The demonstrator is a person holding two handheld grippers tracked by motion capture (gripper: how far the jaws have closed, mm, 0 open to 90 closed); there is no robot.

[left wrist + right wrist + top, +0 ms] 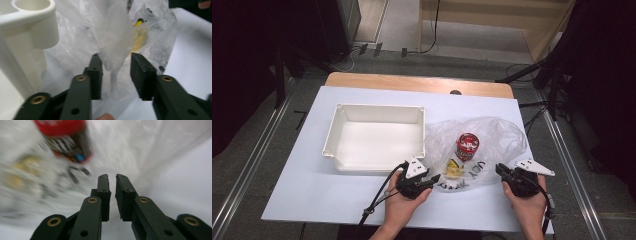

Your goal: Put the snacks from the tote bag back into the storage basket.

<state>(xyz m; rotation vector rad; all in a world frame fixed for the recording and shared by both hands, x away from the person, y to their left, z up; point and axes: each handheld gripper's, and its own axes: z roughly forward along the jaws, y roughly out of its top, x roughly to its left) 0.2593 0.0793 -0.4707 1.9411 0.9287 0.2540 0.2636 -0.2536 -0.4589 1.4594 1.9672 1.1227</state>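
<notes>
A clear plastic bag (499,132) with dark lettering lies on the white table, holding a red can (467,146) and a small yellow packet (455,170). My left gripper (434,177) is at the bag's near left edge. In the left gripper view its jaws stand apart, and a raised fold of the bag (112,32) hangs loose between them, with the yellow packet (138,37) behind. My right gripper (499,169) is at the bag's near right edge. In the blurred right gripper view a narrow gap parts its jaws (111,177), nothing is pinched, and the red can (67,140) lies ahead.
An empty white plastic bin (377,107) stands left of the bag, and its rounded corner (32,25) is close beside the left gripper. The white sheet (312,165) covers a wooden table. Dark stands and cables surround it on the floor.
</notes>
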